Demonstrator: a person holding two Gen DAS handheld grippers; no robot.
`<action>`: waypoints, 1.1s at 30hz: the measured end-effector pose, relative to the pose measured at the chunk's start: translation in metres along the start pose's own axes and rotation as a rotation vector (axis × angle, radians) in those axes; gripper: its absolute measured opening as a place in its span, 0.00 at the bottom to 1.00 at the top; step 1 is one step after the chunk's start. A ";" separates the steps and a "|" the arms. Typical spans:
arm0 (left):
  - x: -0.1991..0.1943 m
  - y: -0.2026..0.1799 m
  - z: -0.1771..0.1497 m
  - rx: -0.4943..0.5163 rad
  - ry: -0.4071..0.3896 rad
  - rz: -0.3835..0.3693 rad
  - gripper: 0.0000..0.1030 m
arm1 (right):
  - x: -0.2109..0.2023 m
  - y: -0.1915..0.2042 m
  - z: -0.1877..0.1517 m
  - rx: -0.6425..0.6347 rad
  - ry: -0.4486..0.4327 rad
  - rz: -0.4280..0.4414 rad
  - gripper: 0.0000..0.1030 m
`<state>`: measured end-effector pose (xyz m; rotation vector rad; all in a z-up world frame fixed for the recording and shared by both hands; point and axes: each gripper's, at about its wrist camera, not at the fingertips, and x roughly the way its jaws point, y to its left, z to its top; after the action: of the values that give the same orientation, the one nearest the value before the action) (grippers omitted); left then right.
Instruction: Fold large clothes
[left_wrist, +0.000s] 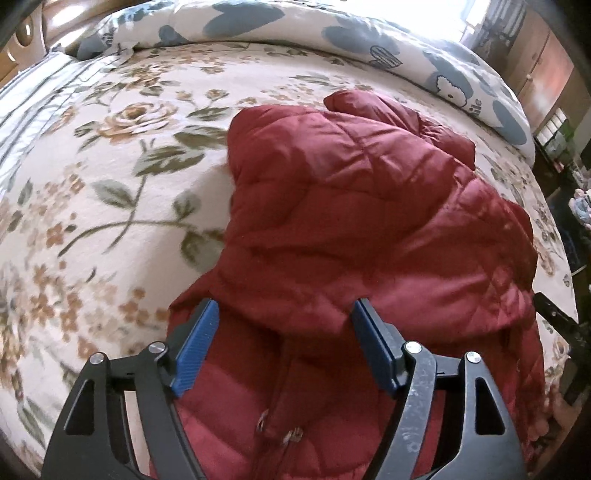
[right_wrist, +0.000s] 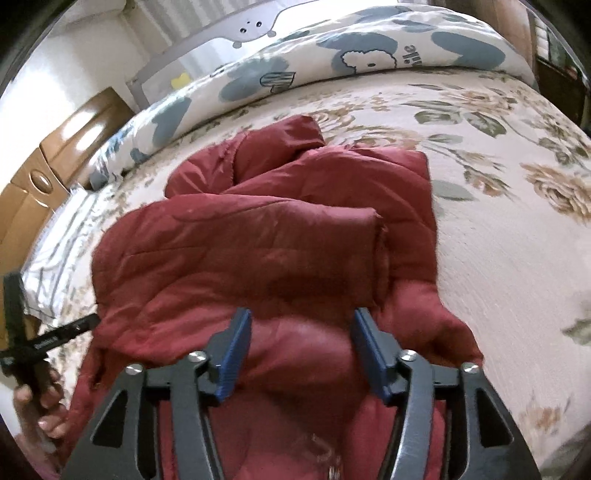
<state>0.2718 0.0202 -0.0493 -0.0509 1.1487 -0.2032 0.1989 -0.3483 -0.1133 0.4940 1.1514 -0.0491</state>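
1. Nearest the left wrist camera, the left gripper has its blue ribbed pads spread apart, with nothing pinched between them; red fabric lies below the gap, and the pads do not press on it.
2. The right gripper is likewise spread, its pads standing clear above the cloth and gripping nothing.
3. Under both lies the dark red quilted puffer jacket, partly folded into a thick heap on the cream bedspread printed with brown roses and green leaves. A padded sleeve is laid across the body, and a seam with small metal snaps shows near the bottom of the left view.
4. Handling, as a judgement: the jacket looks light but bulky, soft and springy, with a slick shell likely to slide and puff back open. A hold on a stitched hem or sleeve cuff should grip better than one on smooth padding.
5. At the right view's left edge, a hand holds the other gripper's black frame.
6. Farthest away, a white duvet with blue patches is bunched along the bed's far side.
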 end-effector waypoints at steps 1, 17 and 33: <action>-0.003 0.001 -0.004 -0.001 -0.001 -0.002 0.73 | -0.004 -0.001 -0.003 0.005 0.003 0.001 0.62; -0.057 0.048 -0.078 -0.046 -0.007 -0.019 0.73 | -0.075 -0.016 -0.067 -0.016 0.045 0.033 0.71; -0.074 0.080 -0.133 -0.072 0.044 -0.036 0.73 | -0.118 -0.053 -0.121 0.044 0.055 -0.019 0.75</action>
<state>0.1328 0.1209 -0.0486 -0.1312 1.1997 -0.1956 0.0299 -0.3725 -0.0659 0.5259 1.2107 -0.0778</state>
